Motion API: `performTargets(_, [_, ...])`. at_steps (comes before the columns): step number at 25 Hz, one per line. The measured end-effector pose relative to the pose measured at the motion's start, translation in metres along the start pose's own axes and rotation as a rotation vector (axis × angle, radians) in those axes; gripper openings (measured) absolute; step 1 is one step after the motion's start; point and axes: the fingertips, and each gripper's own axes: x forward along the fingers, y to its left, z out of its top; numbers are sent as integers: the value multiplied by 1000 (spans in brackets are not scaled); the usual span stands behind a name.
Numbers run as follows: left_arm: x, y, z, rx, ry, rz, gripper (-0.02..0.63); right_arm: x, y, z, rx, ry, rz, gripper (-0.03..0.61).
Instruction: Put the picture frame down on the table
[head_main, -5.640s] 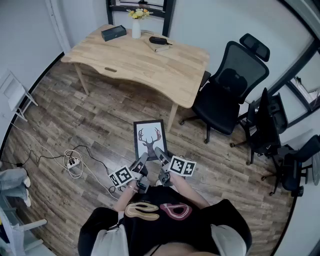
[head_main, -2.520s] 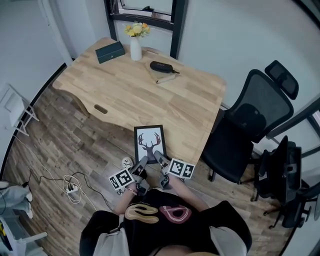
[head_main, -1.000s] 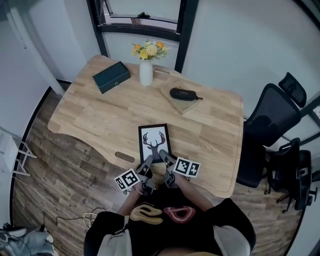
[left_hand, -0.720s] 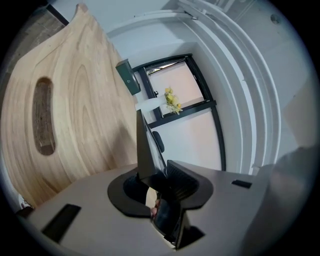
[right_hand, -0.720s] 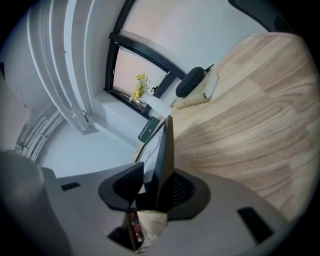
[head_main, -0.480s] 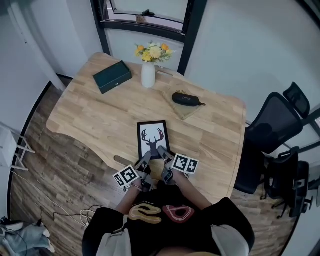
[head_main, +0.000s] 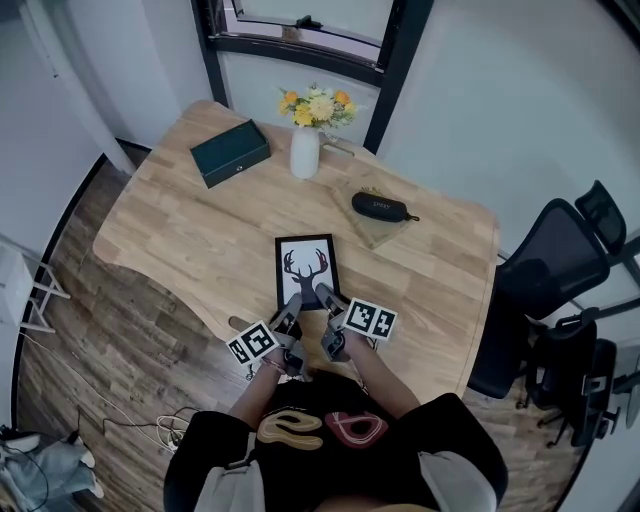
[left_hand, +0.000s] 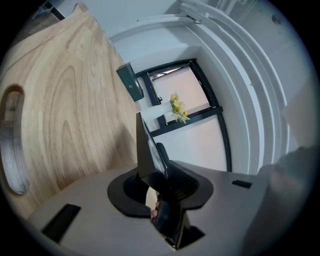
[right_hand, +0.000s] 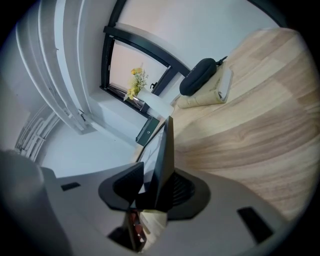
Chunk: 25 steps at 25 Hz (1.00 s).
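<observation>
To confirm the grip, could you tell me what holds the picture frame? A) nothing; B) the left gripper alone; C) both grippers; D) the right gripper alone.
C: the left gripper and the right gripper are each shut on the near edge of the picture frame, as both gripper views show.

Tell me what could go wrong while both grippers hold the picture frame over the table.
The left gripper and right gripper pinch the picture frame only at its near edge, so its far edge may dip and hit the table first. It hangs near the front rim; released here, it might overhang.
</observation>
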Motion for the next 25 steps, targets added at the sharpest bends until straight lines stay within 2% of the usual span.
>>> performTargets(6, [20,8,20,17,-7,20,110,24,-5,14,34,2,-2,144])
performTargets(14, [43,14,46,20,-38,26,112,53,-4,37,10,0,12,144])
performTargets(25, [63,28,55,-8,-13,81,114,71,-16,47,40,5,-9,144])
